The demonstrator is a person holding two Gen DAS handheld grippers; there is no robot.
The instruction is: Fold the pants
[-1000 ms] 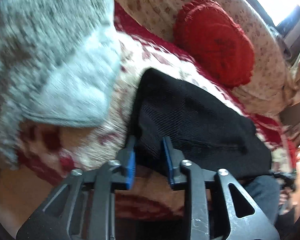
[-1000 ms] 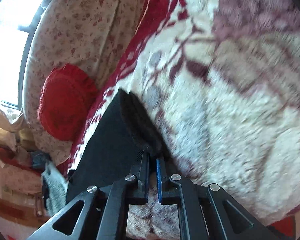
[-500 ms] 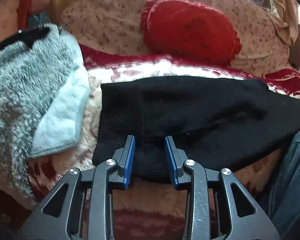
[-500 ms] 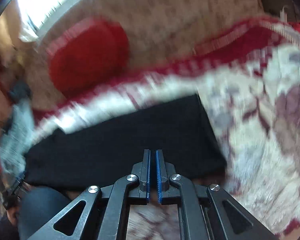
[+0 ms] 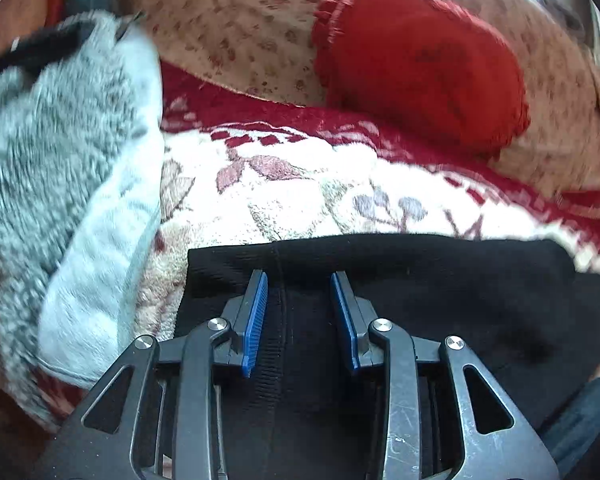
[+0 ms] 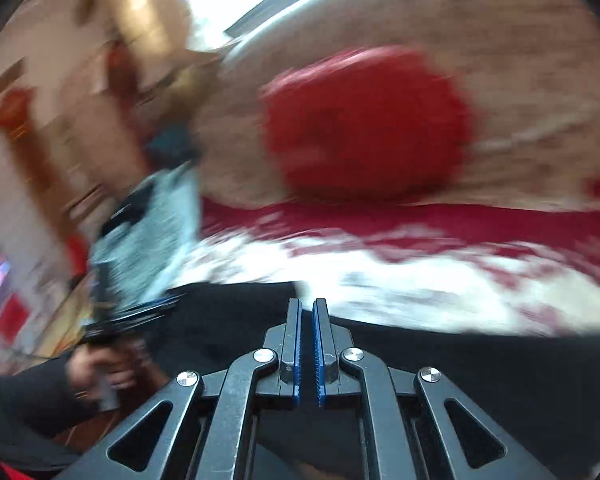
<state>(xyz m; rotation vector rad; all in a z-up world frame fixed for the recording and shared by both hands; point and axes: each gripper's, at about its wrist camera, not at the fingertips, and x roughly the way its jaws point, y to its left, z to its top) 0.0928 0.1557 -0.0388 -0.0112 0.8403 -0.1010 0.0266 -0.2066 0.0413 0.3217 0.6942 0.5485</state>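
Note:
The black pants [image 5: 440,292] lie folded flat across a cream and red patterned blanket [image 5: 284,184]. My left gripper [image 5: 300,280] is open and sits over the pants' left end, its blue pads either side of a ribbed seam. In the blurred right wrist view the pants [image 6: 480,364] fill the lower frame. My right gripper [image 6: 307,308] is shut above them, and nothing shows between its blue pads. The left gripper [image 6: 112,320] and the hand holding it show at the left of that view.
A red round cushion [image 5: 420,60] leans on a floral backrest [image 5: 244,28] behind the blanket; it also shows in the right wrist view [image 6: 364,128]. A grey fluffy garment [image 5: 48,184] with a pale blue lining is piled left of the pants.
My left gripper moved forward over the pants' left end, still open. My right gripper stayed shut and swung left over the pants; its view is blurred by motion.

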